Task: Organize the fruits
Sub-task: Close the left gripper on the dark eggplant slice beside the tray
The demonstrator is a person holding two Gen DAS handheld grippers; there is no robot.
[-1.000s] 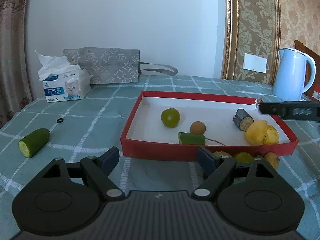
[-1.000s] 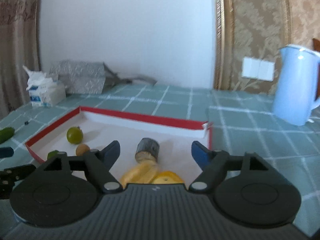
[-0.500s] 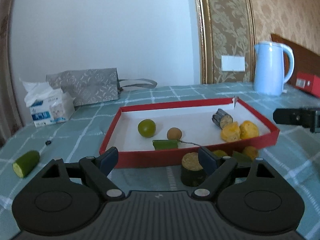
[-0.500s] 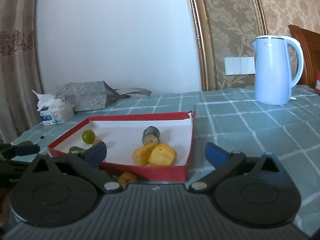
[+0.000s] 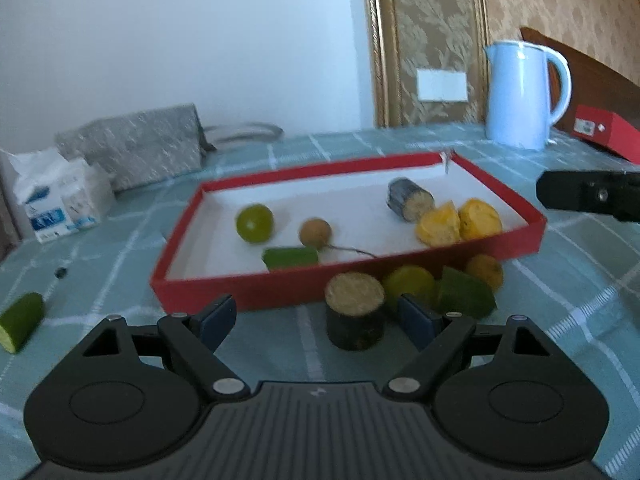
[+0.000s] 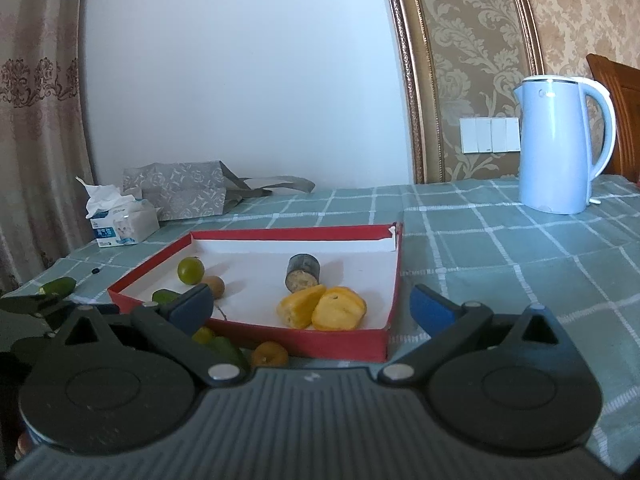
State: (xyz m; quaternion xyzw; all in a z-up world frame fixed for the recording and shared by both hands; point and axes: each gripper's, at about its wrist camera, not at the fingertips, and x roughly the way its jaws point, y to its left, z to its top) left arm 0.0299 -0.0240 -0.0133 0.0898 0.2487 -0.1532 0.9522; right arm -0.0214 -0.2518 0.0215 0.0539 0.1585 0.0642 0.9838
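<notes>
While your left gripper (image 5: pixel 316 318) & right gripper (image 6: pixel 312 306) gape empty — right just widened — sugarcane stub (image 5: pixel 355 310) stands upright, cut end up.

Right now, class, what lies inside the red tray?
Inside the red tray: a green lime, brown longan, dark cane piece, two yellow pieces, a green chunk half hidden by the wall.

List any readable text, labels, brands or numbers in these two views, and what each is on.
No text can be read in either view.
Tissue box: blue label with a cat picture and print, too small to read.
Kettle: faint mark near the top rim, too faint to read.
Red box behind the kettle: small white sticker, blurred.
Gripper body: small embossed logo, not lettering.
Tray, bag: no print seen.
</notes>
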